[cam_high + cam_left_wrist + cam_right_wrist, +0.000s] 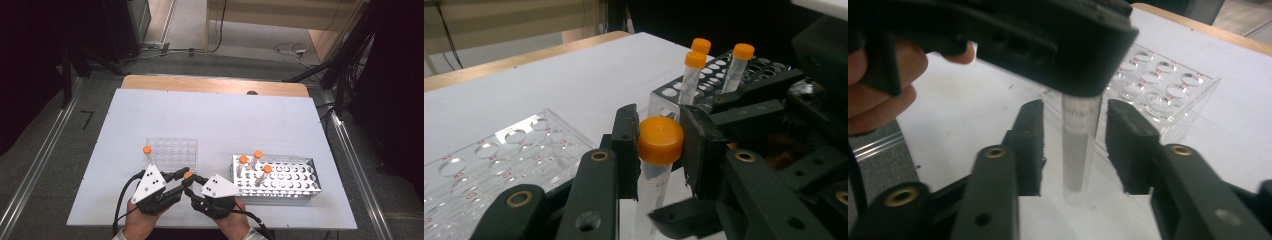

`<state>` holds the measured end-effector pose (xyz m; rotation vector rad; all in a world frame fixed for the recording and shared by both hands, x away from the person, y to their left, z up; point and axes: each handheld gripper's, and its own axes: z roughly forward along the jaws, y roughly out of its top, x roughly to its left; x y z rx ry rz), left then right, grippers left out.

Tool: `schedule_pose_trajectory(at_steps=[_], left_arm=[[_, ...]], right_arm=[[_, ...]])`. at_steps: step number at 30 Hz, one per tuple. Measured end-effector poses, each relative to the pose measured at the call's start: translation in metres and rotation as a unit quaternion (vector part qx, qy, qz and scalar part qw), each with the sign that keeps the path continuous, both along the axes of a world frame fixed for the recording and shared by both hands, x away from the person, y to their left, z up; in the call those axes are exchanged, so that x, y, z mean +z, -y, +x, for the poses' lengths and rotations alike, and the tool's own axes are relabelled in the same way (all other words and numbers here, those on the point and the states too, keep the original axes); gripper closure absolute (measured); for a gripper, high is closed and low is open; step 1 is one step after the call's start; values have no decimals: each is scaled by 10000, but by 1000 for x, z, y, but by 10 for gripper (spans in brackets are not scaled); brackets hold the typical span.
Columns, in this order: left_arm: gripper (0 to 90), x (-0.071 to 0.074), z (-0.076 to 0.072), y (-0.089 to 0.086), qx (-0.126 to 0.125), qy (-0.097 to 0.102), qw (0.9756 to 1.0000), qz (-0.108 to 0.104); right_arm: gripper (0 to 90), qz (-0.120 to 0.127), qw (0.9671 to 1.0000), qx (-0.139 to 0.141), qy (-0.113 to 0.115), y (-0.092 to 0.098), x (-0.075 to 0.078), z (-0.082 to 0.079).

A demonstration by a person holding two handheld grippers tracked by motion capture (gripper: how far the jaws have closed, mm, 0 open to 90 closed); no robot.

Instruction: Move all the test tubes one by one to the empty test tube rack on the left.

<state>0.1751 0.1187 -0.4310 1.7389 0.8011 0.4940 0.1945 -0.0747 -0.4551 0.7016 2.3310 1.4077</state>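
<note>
Near edge of the bench (215, 105), middle: your two grippers meet over one capped tube (656, 165).

Left gripper (659, 145): fingers (626, 145) pinched on the orange cap (660, 139), one pad each side. Firm hold by the look of it.

Right gripper (1075, 145): fingers (1030, 145) stand apart on both sides of the tube's clear barrel, a gap on each side, not pressing. So the tube hangs from your left alone.

Tube stands upright, long axis vertical, cap up, tapered tip down, close over the white surface; touching or not, can't tell.

Handling, judged: light, stiff plastic, smooth wall, likely to slip or swing if pinched low. The ribbed cap, or the barrel just under it, gives the surest hold. Not brittle, but a squeeze off-centre will tilt it.

Farther, toward the left: clear rack (172, 152), one orange-capped tube (147, 152) at its near left corner.

Farther right: metal rack (280, 175), three capped tubes (255, 160) upright at its left end.
</note>
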Motion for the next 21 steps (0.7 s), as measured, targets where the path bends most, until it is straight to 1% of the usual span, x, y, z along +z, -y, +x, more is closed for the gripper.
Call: schedule_pose_trajectory(at_steps=[1, 4, 7, 10, 11, 14, 19, 21], left_arm=[[711, 0, 1, -1, 7, -3, 10000, -14], [711, 1, 4, -4, 33, -47, 10000, -65], [711, 2, 6, -7, 71, -93, 9999, -102], [711, 5, 7, -9, 105, -117, 9998, -124], [711, 5, 7, -10, 113, -114, 9997, -168], [711, 8, 9, -13, 174, -148, 9996, -163], [711, 14, 14, -23, 327, -166, 9990, -254], [711, 17, 16, -29, 426, -134, 9985, -309]], right_arm=[[535, 0, 10000, 0, 0, 0, 0, 0], [446, 51, 10000, 3, -16, 8, 3, -2], [368, 60, 9999, -111, -22, 17, 5, -2], [345, 23, 9998, -201, -68, 26, 4, -1], [343, 5, 9997, -215, -67, 29, 4, -1], [335, -24, 9997, -239, -49, 35, 3, -3], [307, -47, 9996, -262, -83, 41, 4, -5], [303, -54, 9996, -265, -70, 41, 4, -5]])
